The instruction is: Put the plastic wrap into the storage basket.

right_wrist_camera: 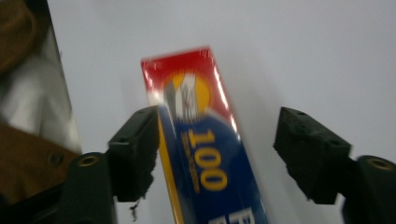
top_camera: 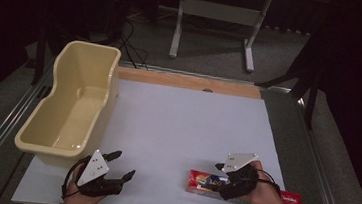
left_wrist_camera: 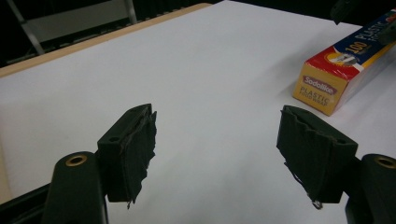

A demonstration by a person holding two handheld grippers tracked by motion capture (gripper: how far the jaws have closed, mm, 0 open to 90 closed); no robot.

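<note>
A plastic wrap box (top_camera: 201, 182), long and narrow in red, blue and yellow, lies flat near the front right edge of the white table (top_camera: 187, 122), well apart from the cream plastic tub (top_camera: 79, 72) standing at the table's left side. The right gripper (right_wrist_camera: 215, 154) straddles the box with its jaws spread wide, one pad at the box's long edge and the other clear of it, so nothing is clamped yet. The left gripper (left_wrist_camera: 215, 154) hovers empty over bare table, jaws likewise apart. The carton looks light and stiff along its length but thin-walled, likely to dent under a hard squeeze, and its glossy print may prove slippery. A hold across the narrow width, close to mid-length, would probably keep it level; a grab near one end risks letting it droop or swing.
</note>
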